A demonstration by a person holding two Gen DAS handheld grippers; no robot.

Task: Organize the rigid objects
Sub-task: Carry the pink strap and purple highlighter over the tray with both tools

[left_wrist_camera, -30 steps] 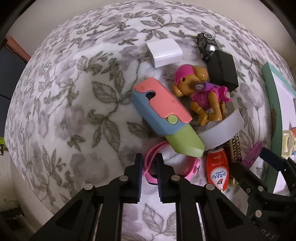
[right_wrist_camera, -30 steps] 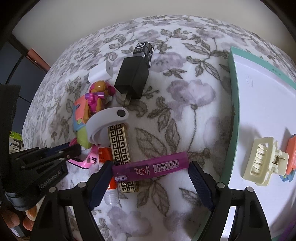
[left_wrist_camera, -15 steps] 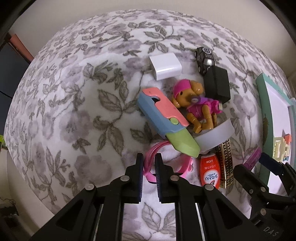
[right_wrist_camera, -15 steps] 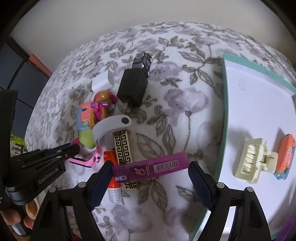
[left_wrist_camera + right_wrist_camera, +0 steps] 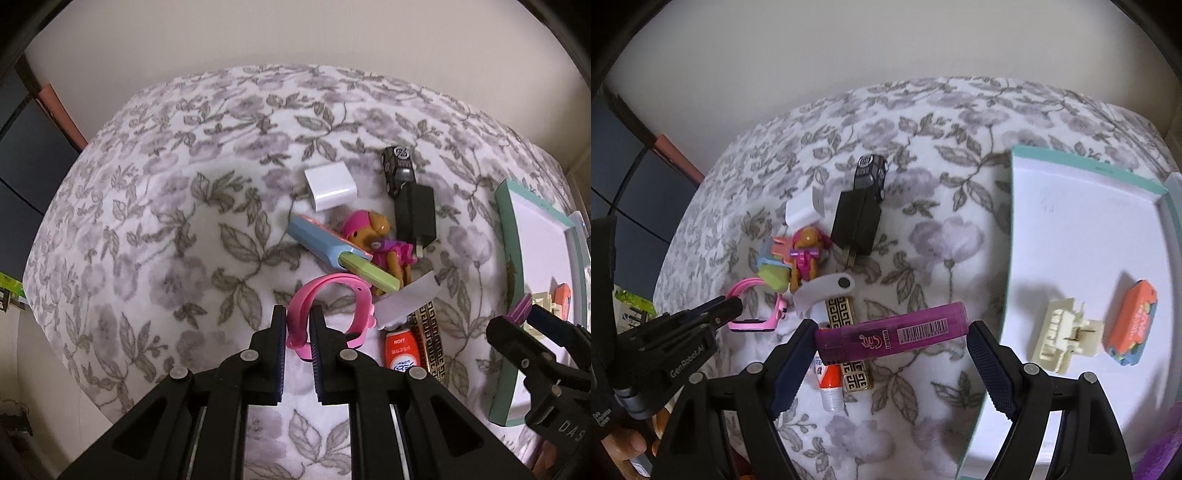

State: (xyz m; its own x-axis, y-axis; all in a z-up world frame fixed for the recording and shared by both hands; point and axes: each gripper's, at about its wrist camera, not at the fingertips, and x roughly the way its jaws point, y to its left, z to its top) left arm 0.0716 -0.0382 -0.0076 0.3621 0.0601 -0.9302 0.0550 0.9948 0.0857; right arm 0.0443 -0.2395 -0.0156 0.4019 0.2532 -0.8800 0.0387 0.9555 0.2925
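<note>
My left gripper is shut on the strap of a pink watch and holds it lifted over the floral cloth; it also shows in the right wrist view. My right gripper is shut on a purple lighter, held by its two ends above the cloth. To the right lies a white tray with a teal rim, holding a cream hair clip and an orange eraser.
On the cloth lie a white charger, a black charger, a black toy car, a pink dog toy, a pastel folding toy, a white band, a gold-patterned lighter and an orange tube.
Both grippers have risen and pulled back. The pink watch has lifted off the cloth in my left gripper. The purple lighter has lifted with my right gripper, and more of the tray shows.
</note>
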